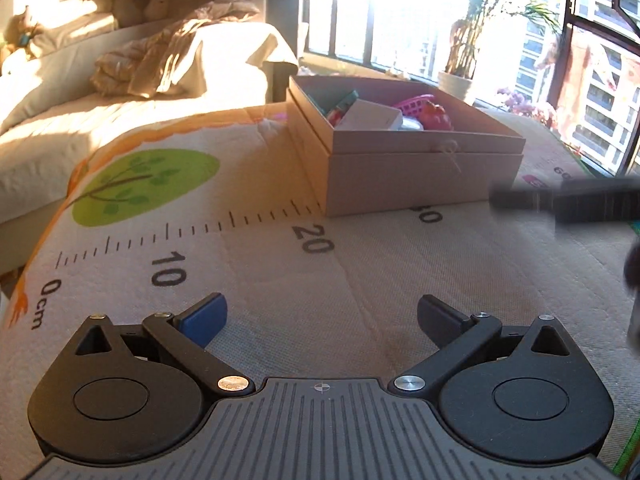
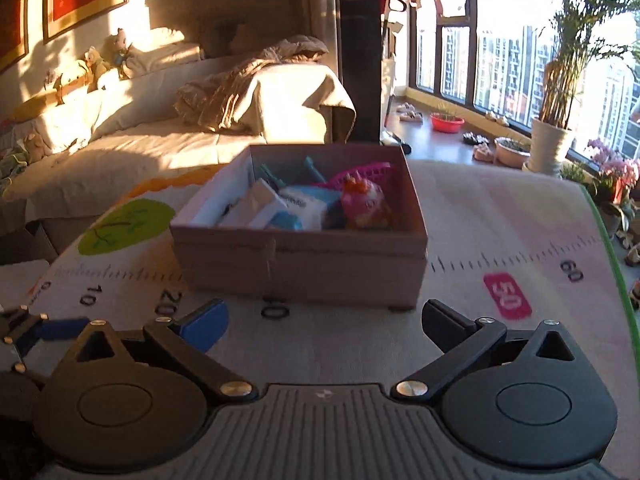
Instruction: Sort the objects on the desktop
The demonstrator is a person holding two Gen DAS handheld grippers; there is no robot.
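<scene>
Both hand-held grippers, left [image 1: 322,316] and right [image 2: 325,320], gape empty; the stiff, light cardboard box [image 2: 304,260] is best gripped by its side walls

Mat [image 2: 500,216] bare around box [image 2: 304,268]; box top open.

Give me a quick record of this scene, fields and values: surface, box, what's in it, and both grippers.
surface: ruler-print mat with a green tree print
box: open cardboard box, standing on the mat
contents: pink toy, pink basket, white carton, blue-and-white pack
loose items on mat: none visible
left gripper: open, empty
right gripper: open, empty
background: sofa, potted plant
</scene>
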